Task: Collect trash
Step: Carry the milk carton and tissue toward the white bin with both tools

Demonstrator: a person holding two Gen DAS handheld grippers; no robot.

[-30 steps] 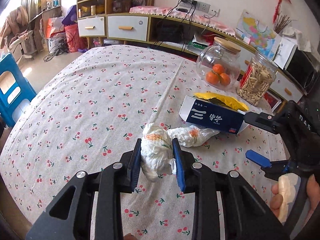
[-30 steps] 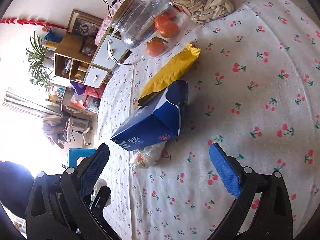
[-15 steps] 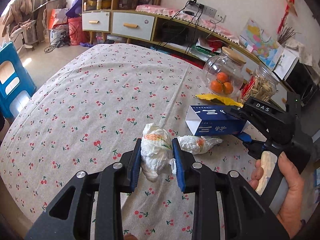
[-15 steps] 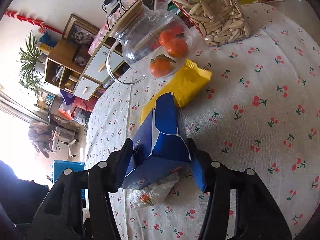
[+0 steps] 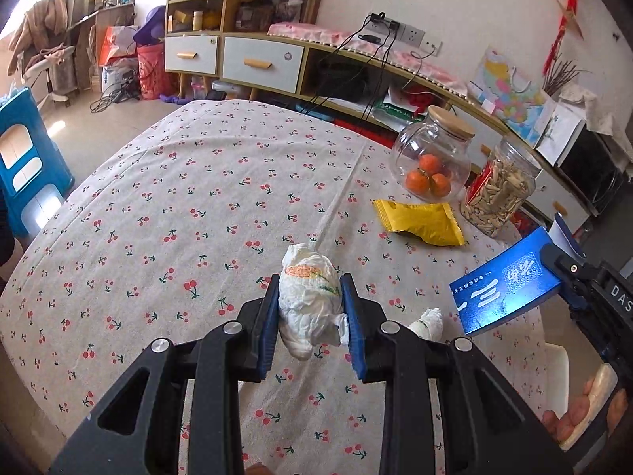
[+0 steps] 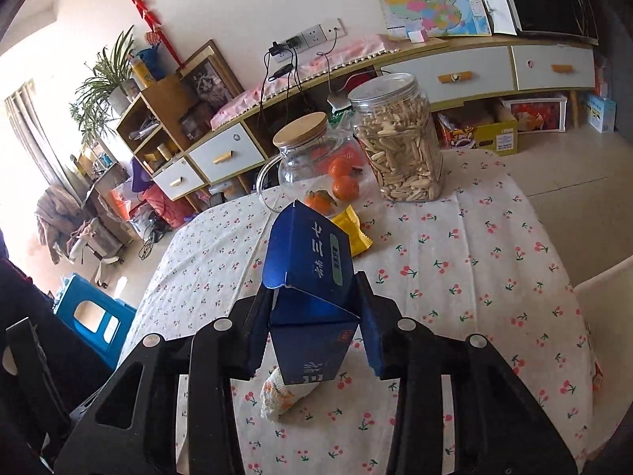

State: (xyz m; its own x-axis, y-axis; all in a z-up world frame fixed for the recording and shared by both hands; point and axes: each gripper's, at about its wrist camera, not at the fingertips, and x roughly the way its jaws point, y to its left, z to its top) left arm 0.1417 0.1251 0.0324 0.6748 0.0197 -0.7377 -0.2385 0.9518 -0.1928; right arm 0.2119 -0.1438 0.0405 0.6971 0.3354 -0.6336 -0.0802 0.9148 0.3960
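My left gripper point(image 5: 308, 291) is shut on a crumpled white wrapper point(image 5: 308, 308) with an orange print, held just above the cherry-print tablecloth point(image 5: 198, 198). My right gripper point(image 6: 314, 289) is closing its jaws on a blue cardboard box point(image 6: 306, 261); both pads press its sides and it hangs clear of the table. The left wrist view shows that box point(image 5: 502, 293) at the right edge, raised. A second crumpled wrapper point(image 6: 283, 398) lies on the cloth under the box, also visible as a white wad point(image 5: 429, 322). A yellow snack packet point(image 5: 419, 217) lies flat beyond it.
A glass jar of oranges point(image 5: 433, 162) and a plastic jar of seeds point(image 5: 498, 194) stand at the table's far right. A blue stool point(image 5: 23, 166) is on the floor to the left, a white chair point(image 6: 605, 316) at the right edge. Cabinets line the wall.
The right gripper went from wide open to closed on the blue box, rolled, and lifted it off the table, uncovering the yellow packet. The left gripper kept its hold and stayed put.
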